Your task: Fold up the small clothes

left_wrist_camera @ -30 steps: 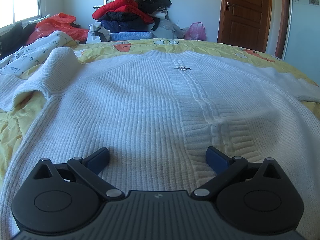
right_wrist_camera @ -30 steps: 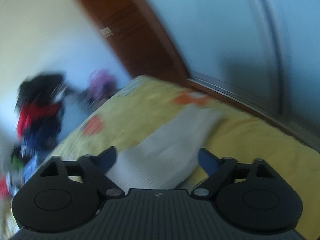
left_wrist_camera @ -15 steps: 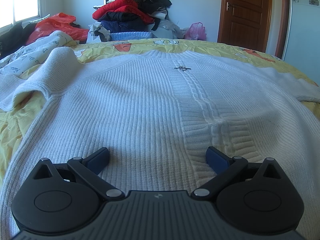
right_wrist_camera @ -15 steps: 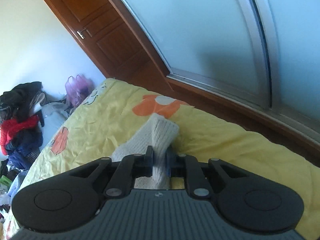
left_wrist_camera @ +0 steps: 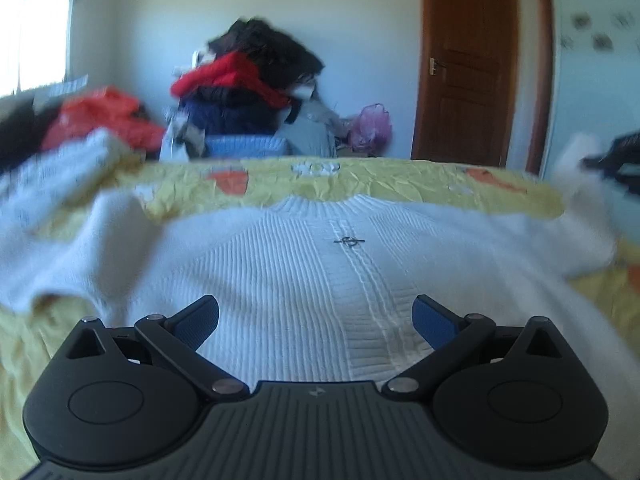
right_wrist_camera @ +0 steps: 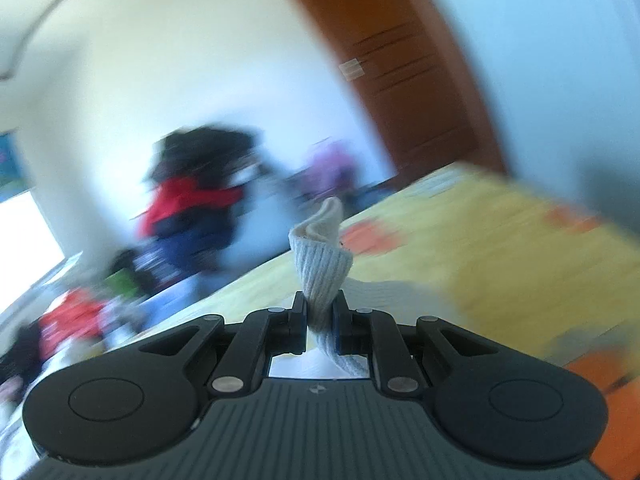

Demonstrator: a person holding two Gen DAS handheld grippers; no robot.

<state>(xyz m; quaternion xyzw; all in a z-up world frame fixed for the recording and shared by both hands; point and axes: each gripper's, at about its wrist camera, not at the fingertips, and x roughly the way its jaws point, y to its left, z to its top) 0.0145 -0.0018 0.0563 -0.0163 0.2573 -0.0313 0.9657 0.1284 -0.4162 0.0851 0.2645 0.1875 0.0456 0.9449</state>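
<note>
Across the yellow flowered bedspread (left_wrist_camera: 400,184) the white ribbed knit sweater (left_wrist_camera: 304,276) lies flat, front up, ready for folding. Its sleeve cuff (right_wrist_camera: 322,264) is pinched in the right gripper (right_wrist_camera: 320,320), apparently to carry it inward, while the left gripper (left_wrist_camera: 316,320) hovers wide, holding nothing, over the hem.

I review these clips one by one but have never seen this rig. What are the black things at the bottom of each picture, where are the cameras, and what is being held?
Each black shape is a hand-held two-finger claw carried by a person, with a wide-angle camera behind it looking along its fingers. One picture comes from the left claw, open and empty above a white ribbed knit sweater spread on a yellow flowered bedsheet. The other comes from the right claw, shut on the sweater's ribbed sleeve cuff and holding it above the bed. Its picture is blurred.
</note>
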